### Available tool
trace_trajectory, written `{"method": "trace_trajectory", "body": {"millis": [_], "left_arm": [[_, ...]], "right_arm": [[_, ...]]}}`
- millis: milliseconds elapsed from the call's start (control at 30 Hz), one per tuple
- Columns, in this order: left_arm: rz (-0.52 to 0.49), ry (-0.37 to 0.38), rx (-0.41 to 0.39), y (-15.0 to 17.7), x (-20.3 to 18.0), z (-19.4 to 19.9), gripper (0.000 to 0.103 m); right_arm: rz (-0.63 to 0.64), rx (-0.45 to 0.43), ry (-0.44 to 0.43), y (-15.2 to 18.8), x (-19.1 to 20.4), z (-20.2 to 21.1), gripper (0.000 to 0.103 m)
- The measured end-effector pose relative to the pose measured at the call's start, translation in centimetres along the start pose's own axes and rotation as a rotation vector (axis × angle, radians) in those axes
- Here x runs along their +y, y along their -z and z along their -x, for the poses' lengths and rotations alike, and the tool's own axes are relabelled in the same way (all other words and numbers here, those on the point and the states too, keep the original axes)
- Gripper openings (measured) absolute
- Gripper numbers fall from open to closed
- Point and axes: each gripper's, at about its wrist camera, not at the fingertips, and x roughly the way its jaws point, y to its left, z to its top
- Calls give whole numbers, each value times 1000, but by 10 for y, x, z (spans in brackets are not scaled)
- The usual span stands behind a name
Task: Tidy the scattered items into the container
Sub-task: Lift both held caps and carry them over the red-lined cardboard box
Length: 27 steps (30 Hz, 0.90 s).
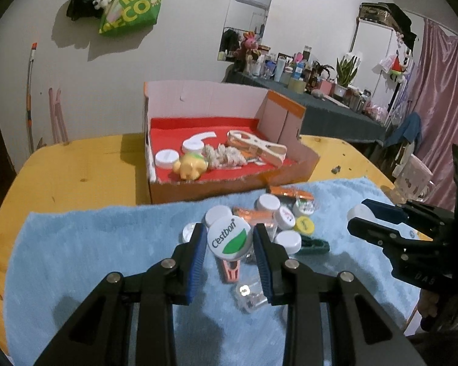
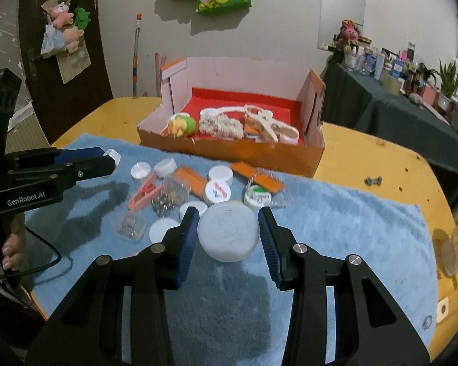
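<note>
Clamped between the blue pads of the left gripper (image 1: pixel 229 244) is a white Cestbon cap (image 1: pixel 229 237), held above the blue towel (image 1: pixel 91 244); a plain white lid (image 2: pixel 227 234) is likewise pinched in the right gripper (image 2: pixel 228 233); beyond both, loose caps (image 2: pixel 218 174), orange packets (image 2: pixel 192 180) and a pink clip (image 2: pixel 143 193) are scattered over the towel; farther back, on the yellow table (image 1: pixel 76 167), the orange cardboard box (image 2: pixel 229 149) is seen holding a yellow toy (image 1: pixel 190 166) and a cream clip (image 1: pixel 259 148).
</note>
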Motion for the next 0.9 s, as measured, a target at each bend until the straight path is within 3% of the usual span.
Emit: {"method": "trace_trajectory", "body": {"millis": [900], "left_arm": [[-69,-51,-87,-70,-9,-1,34]], "right_arm": [[59,-80,-20,-79,-9,-18,38]]}}
